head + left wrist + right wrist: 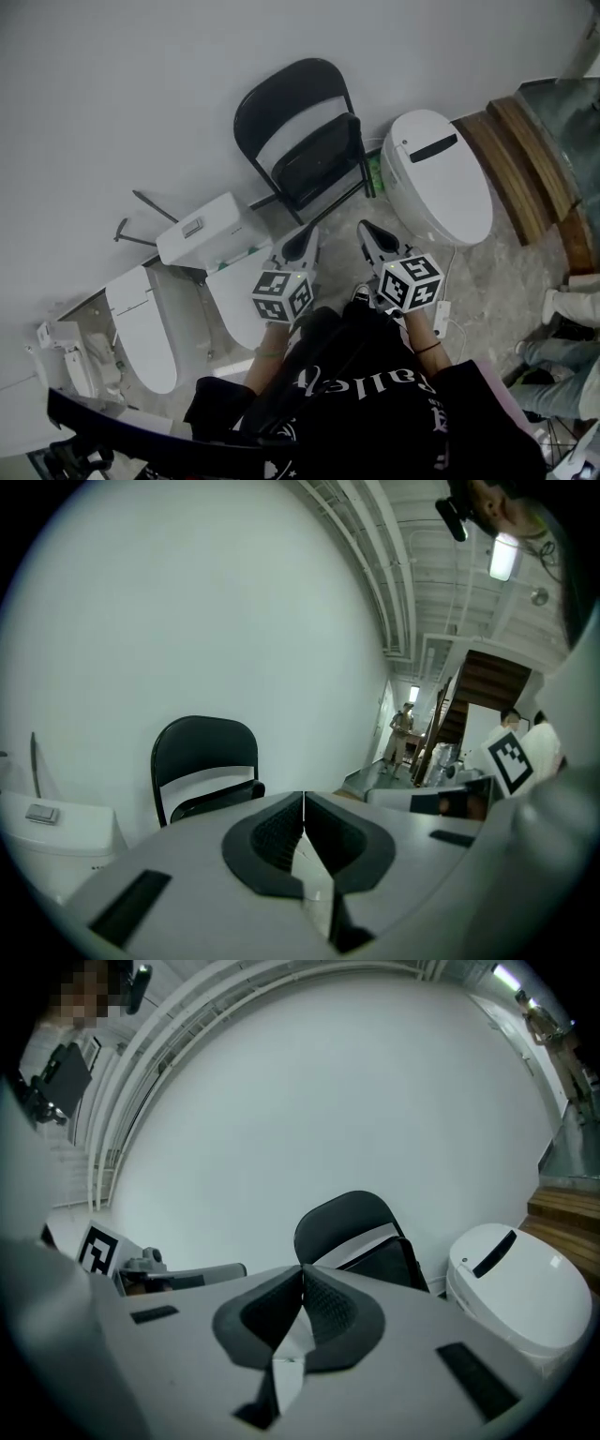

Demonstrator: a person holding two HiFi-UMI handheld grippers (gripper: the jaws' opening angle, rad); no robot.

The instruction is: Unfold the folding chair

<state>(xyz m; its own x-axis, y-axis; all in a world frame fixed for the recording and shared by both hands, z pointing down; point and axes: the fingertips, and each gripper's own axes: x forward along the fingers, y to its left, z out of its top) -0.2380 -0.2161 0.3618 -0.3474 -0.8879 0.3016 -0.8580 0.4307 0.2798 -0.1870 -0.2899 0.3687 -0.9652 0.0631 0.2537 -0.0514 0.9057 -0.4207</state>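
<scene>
Person: black printed top (375, 412) at the bottom of the head view, a gripper in each hand.
Left gripper (307, 232) (304, 801): fingers (277, 841) pressed together along their whole length, nothing between them; points at the chair, just beside the right gripper.
Right gripper (367, 229) (302, 1269): fingers (328, 1312) likewise closed tip to tip and empty; also points at the chair.
Floor (487, 272): pale stone tiles under and ahead of the grippers.
Folding chair (305, 141) (206, 761) (361, 1227): black, folded, seat turned up against the backrest; stands upright against the wall, ahead of both grippers and apart from them.
Toilet tank (202, 230) (37, 827): white, near the chair's left side.
Toilet (441, 173) (516, 1288): white, lid down, just beside the chair's right side.
Wooden steps (525, 159): beyond the toilet, at the right edge.
Wall (141, 94): plain white, behind everything.
</scene>
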